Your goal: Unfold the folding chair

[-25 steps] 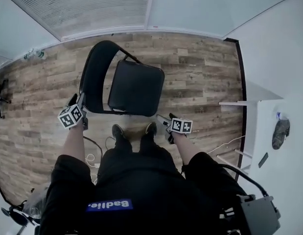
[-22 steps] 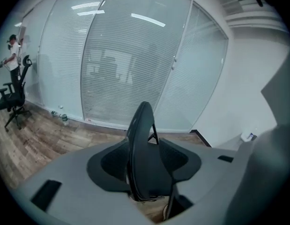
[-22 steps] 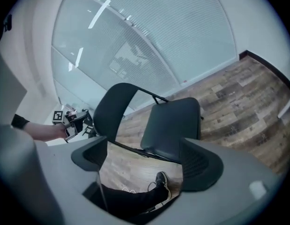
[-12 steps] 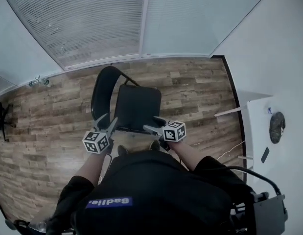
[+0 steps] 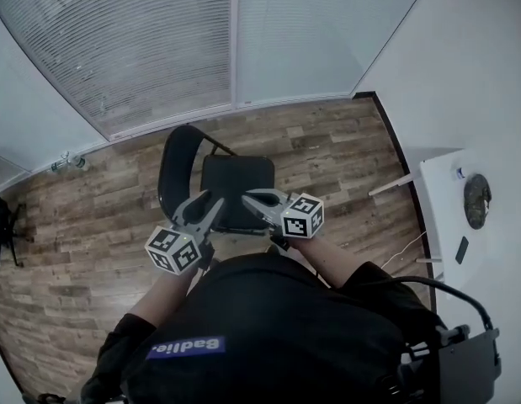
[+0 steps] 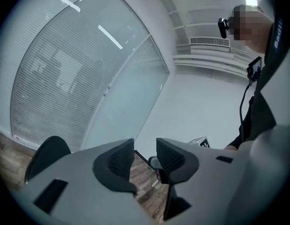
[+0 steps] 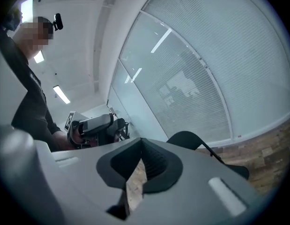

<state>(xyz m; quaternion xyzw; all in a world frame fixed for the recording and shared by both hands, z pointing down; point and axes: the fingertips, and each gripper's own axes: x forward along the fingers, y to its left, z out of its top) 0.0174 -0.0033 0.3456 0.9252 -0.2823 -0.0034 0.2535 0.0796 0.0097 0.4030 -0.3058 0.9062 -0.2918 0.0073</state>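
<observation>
Wood-plank floor (image 5: 344, 150), blinded glass wall (image 5: 159, 49), white table (image 5: 445, 217) at right. One chair (image 5: 235, 183), open, standing on the floor ahead of the person. Two grippers, both clear of it: left gripper (image 6: 145, 149) jaws apart, closing, nothing between; right gripper (image 7: 141, 146) jaws together, empty.

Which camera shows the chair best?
The head view: the chair stands unfolded on the floor, nearly all in view. The left gripper view catches only its backrest; the right gripper view shows the backrest and a seat edge.
</observation>
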